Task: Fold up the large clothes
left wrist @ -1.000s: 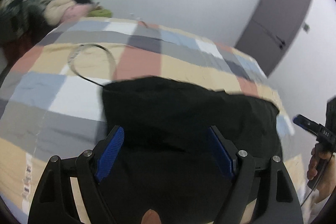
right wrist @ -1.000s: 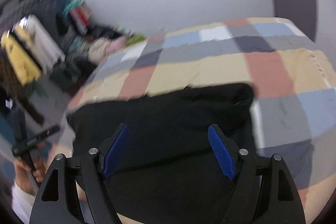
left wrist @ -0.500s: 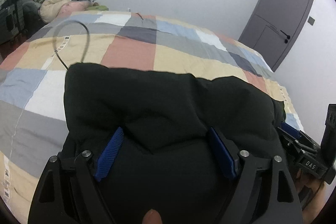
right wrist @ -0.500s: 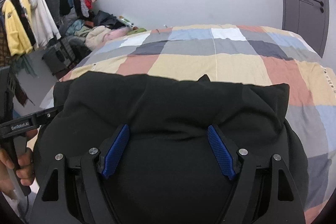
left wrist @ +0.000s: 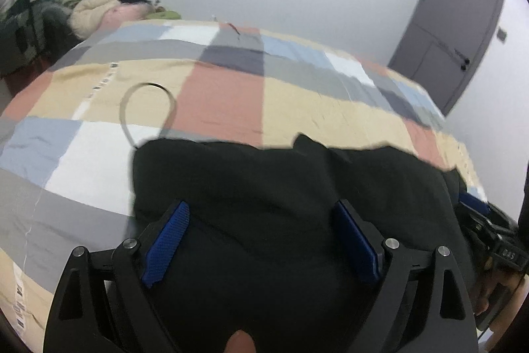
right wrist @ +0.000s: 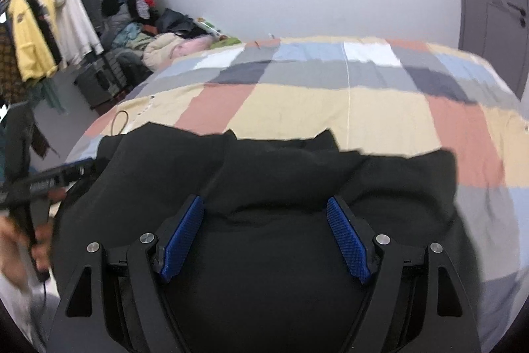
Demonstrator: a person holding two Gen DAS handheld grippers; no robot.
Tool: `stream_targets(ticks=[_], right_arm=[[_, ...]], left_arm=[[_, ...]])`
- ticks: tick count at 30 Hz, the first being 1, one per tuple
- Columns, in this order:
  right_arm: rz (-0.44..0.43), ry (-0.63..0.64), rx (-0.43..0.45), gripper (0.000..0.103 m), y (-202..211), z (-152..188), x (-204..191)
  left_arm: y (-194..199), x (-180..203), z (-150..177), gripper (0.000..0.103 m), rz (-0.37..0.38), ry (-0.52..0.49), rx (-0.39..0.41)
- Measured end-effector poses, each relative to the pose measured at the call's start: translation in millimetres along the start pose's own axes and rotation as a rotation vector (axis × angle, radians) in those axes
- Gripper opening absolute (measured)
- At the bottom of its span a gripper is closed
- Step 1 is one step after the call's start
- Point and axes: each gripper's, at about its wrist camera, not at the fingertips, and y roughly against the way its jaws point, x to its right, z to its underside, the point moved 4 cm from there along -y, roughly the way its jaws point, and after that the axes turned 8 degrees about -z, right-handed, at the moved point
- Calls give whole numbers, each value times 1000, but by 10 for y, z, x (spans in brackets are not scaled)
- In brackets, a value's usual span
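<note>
Two claws hover over one black garment [left wrist: 291, 187] lying on the near part of the bed [left wrist: 297, 101], which has a patchwork cover. Left claw [left wrist: 261, 237]: spread wide, jaws opening, black cloth visible between the blue pads [left wrist: 167, 237] but pads not pressing it, so nothing pinched. Right claw [right wrist: 266, 237]: also spread, cloth under and between the jaws, no pinch. Garment looks thick, soft, floppy, likely a heavy sweatshirt or jacket; judgement: bulky but not heavy, no stiffness, will sag and bunch if lifted at one point, not slippery, not fragile. Best hold, in my view: pinch a doubled edge or corner at each end, one claw per side, lift together. Long axis runs side to side across the near edge of the bed, roughly crossways to both claws; far edge is rumpled with two small peaks poking up toward the far wall. Which end is collar or hem: cannot tell. Thin dark cord loop [left wrist: 148, 108] lies on the cover just past the garment's left corner. Clothes rack [right wrist: 49, 32] stands off to the left.
</note>
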Motion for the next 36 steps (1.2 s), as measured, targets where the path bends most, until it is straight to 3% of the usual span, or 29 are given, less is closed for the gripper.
stream_targets(ticks=[2, 4, 6, 8, 12, 15, 16, 17, 18, 19, 20, 21, 22, 23, 25, 31, 34, 36], right_arm=[[31, 16, 23, 77, 181, -15, 109], [55, -3, 36, 89, 348, -10, 304], [92, -76, 53, 97, 544, 34, 650], [92, -156, 68, 98, 672, 102, 934], [-10, -417, 47, 98, 664, 394, 1504], [-76, -510, -18, 98, 458, 589, 1609], [-99, -533, -43, 98, 367, 644, 1606], [-128, -549, -69, 97, 274, 681, 1580], [-146, -550, -79, 87, 217, 681, 1539], [-153, -544, -70, 69, 214, 642, 1517], [-155, -535, -60, 59, 220, 596, 1479], [-164, -513, -43, 27, 248, 522, 1421], [-173, -498, -31, 10, 276, 469, 1380], [-169, -465, -11, 8, 341, 359, 1306], [-138, -385, 6, 6, 429, 184, 1192], [-65, -268, 164, 3, 849, -392, 1084], [-27, -228, 202, 3, 910, -560, 1084], [3, -221, 218, 3, 883, -627, 1108]], left_arm=[[68, -259, -46, 90, 12, 62, 6], [98, -564, -63, 89, 14, 113, -4], [72, -819, -37, 89, 27, 151, -28], [-9, -1046, 37, 89, 54, 214, -75], [-246, -1212, 248, 88, 150, 305, -191], [-382, -1124, 352, 87, 200, 328, -251], [-414, -1082, 391, 81, 241, 350, -269], [-430, -1029, 410, 69, 279, 363, -278], [-432, -999, 412, 65, 289, 363, -277], [-415, -952, 385, 57, 280, 345, -264], [-386, -904, 347, 41, 276, 317, -246], [-357, -871, 313, 32, 268, 298, -235], [-313, -864, 269, 14, 257, 291, -215], [-276, -859, 234, 7, 257, 287, -201], [-109, -853, 74, 4, 238, 257, -128], [334, -869, -381, 3, 253, 258, 60], [412, -830, -566, 3, 210, 226, 126], [331, -824, -634, 4, 161, 220, 124]])
